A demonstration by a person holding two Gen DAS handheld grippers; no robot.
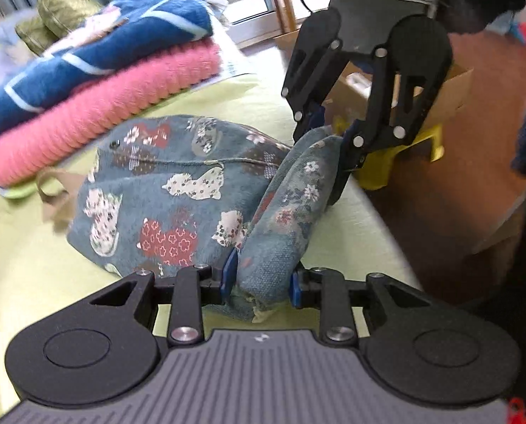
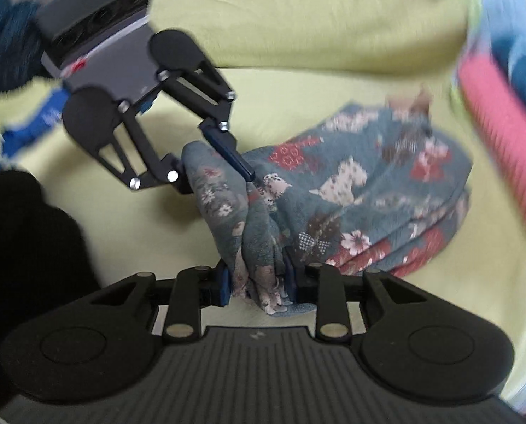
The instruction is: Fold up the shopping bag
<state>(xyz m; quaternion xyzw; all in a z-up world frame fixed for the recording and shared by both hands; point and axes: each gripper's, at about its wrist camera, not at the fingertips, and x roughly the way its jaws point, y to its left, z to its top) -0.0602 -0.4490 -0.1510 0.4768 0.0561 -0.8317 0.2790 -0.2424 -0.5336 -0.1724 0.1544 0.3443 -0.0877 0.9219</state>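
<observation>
Left gripper clamps the bag; only its camera shows blankets.

Bare yellow-green bedsheet lies open beyond the shopping bag. A stack of folded blankets blocks the side by the bag's handles.

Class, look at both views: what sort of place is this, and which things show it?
Probably a bedroom at home: a yellow-green bed sheet under the shopping bag, folded blankets stacked beside it, and a cardboard box on the floor.
</observation>
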